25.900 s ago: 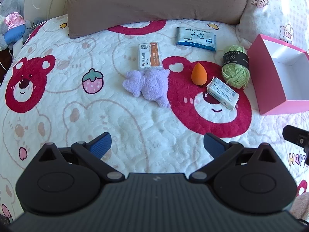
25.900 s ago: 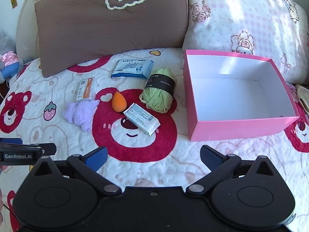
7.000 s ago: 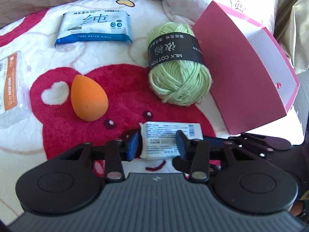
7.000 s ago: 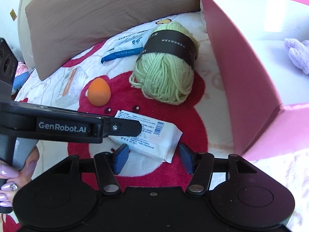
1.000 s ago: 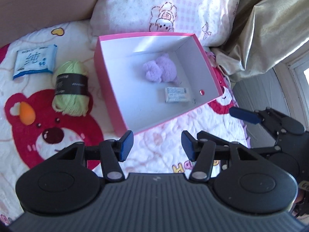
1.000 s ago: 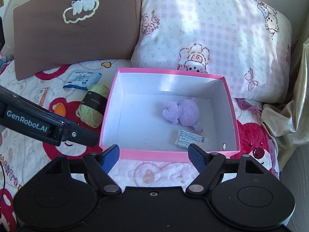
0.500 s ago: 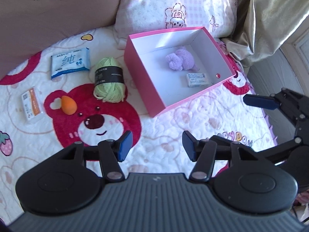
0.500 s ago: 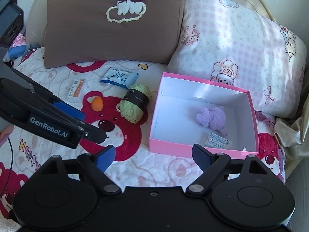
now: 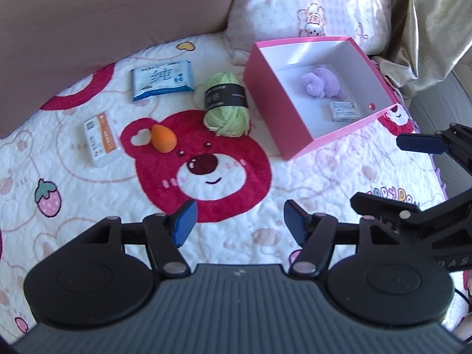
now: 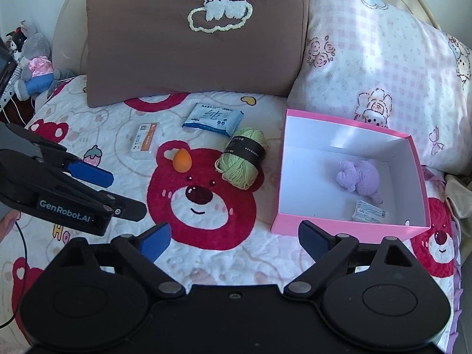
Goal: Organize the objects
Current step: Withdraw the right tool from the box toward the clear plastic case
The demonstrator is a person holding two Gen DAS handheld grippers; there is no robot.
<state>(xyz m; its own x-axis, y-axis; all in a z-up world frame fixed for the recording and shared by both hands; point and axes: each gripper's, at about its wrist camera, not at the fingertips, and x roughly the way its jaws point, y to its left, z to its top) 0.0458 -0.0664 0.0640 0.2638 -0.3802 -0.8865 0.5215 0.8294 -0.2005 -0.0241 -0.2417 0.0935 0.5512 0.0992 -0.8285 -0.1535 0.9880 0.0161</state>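
Observation:
A pink box (image 9: pixel 283 112) (image 10: pixel 330 227) sits on the bed at the right. Inside it lie a purple plush toy (image 9: pixel 321 84) (image 10: pixel 361 178) and a small white packet (image 9: pixel 343 111) (image 10: pixel 370 214). On the quilt to its left lie a green yarn ball (image 9: pixel 225 104) (image 10: pixel 243 157), an orange sponge egg (image 9: pixel 163 138) (image 10: pixel 182 160), a blue-white wipes pack (image 9: pixel 162 80) (image 10: pixel 213 119) and a white-orange packet (image 9: pixel 100 139) (image 10: pixel 146 141). My left gripper (image 9: pixel 239 221) is open and empty, above the quilt in front of these. My right gripper (image 10: pixel 234 237) is open and empty, in front of the box.
A brown pillow (image 10: pixel 191 38) and a pink checked pillow (image 10: pixel 383 65) lie at the head of the bed. A gold curtain (image 9: pixel 427 23) hangs at the right. Stuffed toys (image 10: pixel 32 65) sit at the far left. The bed's right edge (image 10: pixel 457 236) is next to the box.
Both grippers have pulled back from the box and turned left, so the yarn, sponge and packets have come into view. Both stay open and empty.

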